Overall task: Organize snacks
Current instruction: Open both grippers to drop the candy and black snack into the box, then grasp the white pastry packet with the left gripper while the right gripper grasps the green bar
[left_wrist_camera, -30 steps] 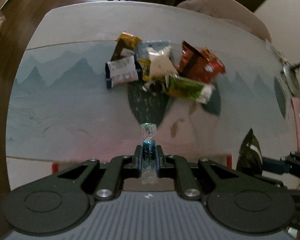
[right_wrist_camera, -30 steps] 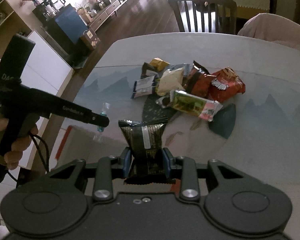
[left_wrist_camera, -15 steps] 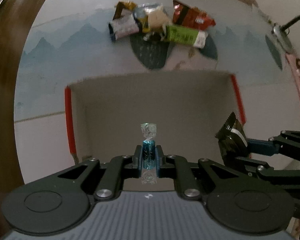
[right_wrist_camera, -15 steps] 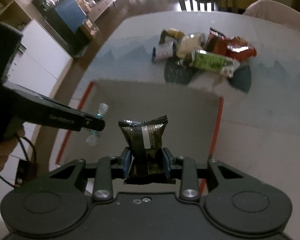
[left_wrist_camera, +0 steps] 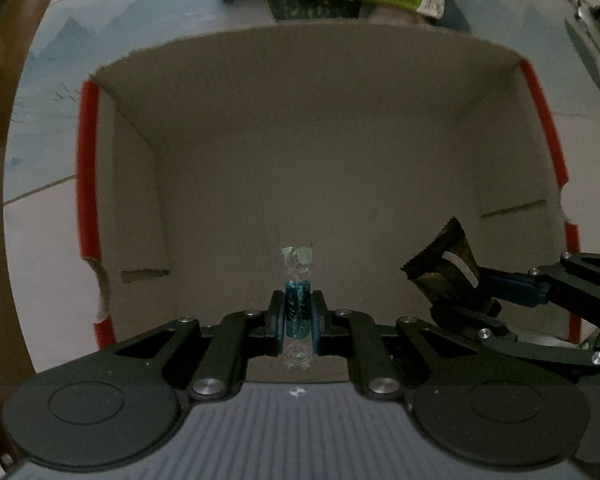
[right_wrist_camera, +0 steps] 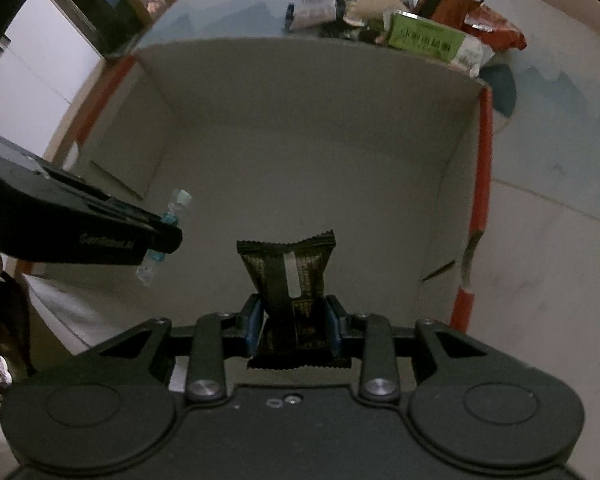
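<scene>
A small blue candy (left_wrist_camera: 297, 308) with clear twisted ends is pinched in my left gripper (left_wrist_camera: 297, 314), which is shut on it and points down into an open cardboard box (left_wrist_camera: 300, 92). My right gripper (right_wrist_camera: 292, 320) is shut on a dark brown-and-gold snack packet (right_wrist_camera: 286, 276) and also hangs over the box (right_wrist_camera: 300, 152). In the left wrist view the right gripper (left_wrist_camera: 476, 286) and its packet (left_wrist_camera: 444, 264) come in from the right. In the right wrist view the left gripper (right_wrist_camera: 162, 236) with the candy (right_wrist_camera: 172, 216) comes in from the left. The box floor looks bare.
Beyond the box's far wall lies a pile of snacks: a green packet (right_wrist_camera: 428, 38), a red bag (right_wrist_camera: 476, 20), a white-and-blue packet (right_wrist_camera: 316, 10). The box has red-edged side walls (left_wrist_camera: 85, 168). The table (right_wrist_camera: 560, 160) has a mountain print. A hand holds the left tool at the far left.
Both grippers have moved back from the snack pile and dropped toward the box, which now fills both views. Each still holds its item.
</scene>
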`<state>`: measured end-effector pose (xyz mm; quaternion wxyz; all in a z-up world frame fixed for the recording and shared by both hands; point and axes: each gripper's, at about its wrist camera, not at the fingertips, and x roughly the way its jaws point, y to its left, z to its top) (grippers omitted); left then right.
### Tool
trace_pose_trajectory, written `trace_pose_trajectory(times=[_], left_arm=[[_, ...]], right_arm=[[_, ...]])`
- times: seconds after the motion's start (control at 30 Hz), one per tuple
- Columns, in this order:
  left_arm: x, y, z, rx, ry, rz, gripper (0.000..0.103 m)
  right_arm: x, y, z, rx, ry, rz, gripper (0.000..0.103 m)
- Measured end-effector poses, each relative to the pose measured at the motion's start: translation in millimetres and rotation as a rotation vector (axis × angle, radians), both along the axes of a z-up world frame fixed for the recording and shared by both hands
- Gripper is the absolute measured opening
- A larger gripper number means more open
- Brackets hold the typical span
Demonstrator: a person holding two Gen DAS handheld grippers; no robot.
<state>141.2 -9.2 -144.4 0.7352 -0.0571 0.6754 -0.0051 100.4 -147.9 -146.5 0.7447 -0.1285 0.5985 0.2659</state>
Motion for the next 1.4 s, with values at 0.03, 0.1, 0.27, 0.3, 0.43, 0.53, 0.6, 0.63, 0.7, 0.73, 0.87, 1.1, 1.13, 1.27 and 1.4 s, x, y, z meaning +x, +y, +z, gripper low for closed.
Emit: trace_pose_trajectory(times=[0.03, 0.1, 0.27, 0.3, 0.43, 0.53, 0.6, 0.63, 0.7, 0.73, 0.87, 1.1, 1.13, 1.27, 1.4], left_arm=[[1, -2, -3, 0.008, 0.007, 0.003, 0.012], [1, -4, -8, 0.013, 0.014, -0.005, 0.012], [-2, -8, -18, 0.017, 0.039, -0.012, 0.012], [0, -8, -20, 0.019, 0.042, -0.015, 0.012], [-2, -6, -24, 0.022, 0.051, -0.008, 0.012], [-2, -4, -25, 0.018, 0.056, 0.004, 0.012], [-1, -3, -22, 0.009, 0.054, 0.006, 0.013], [-2, -4, -21, -0.001, 0.050, 0.004, 0.015], [-3, -2, -16, -0.017, 0.044, 0.010, 0.027], [-3, 2, -14, -0.020, 0.034, 0.016, 0.028], [-11, 5, 3, -0.018, -0.018, 0.002, 0.028], [-18, 9, 51, -0.017, -0.148, -0.008, 0.028], [-15, 6, 58, -0.016, -0.165, -0.009, 0.028], [-12, 8, 87, -0.014, -0.238, -0.017, 0.029], [-10, 14, 115, 0.019, -0.310, -0.018, 0.029]], right_arm=[[0, 1, -3, -0.010, 0.002, 0.003, 0.031], [0, 2, -8, -0.021, 0.003, 0.005, 0.031], [0, 5, -19, -0.048, 0.015, 0.013, 0.031], [3, 8, -21, -0.050, 0.020, 0.013, 0.031], [1, 11, -23, -0.050, 0.027, 0.021, 0.032], [3, 11, -22, -0.050, 0.022, 0.025, 0.035], [2, 10, -21, -0.041, 0.027, 0.024, 0.035], [3, 9, -19, -0.036, 0.026, 0.021, 0.036], [4, 6, -14, -0.020, 0.026, 0.014, 0.036], [4, 3, -12, -0.010, 0.023, 0.011, 0.036], [6, -9, 7, 0.043, 0.003, -0.008, 0.038], [5, -25, 50, 0.130, -0.067, -0.039, 0.039], [6, -28, 58, 0.145, -0.083, -0.043, 0.039], [7, -33, 84, 0.187, -0.142, -0.052, 0.041], [15, -40, 106, 0.213, -0.194, -0.068, 0.044]])
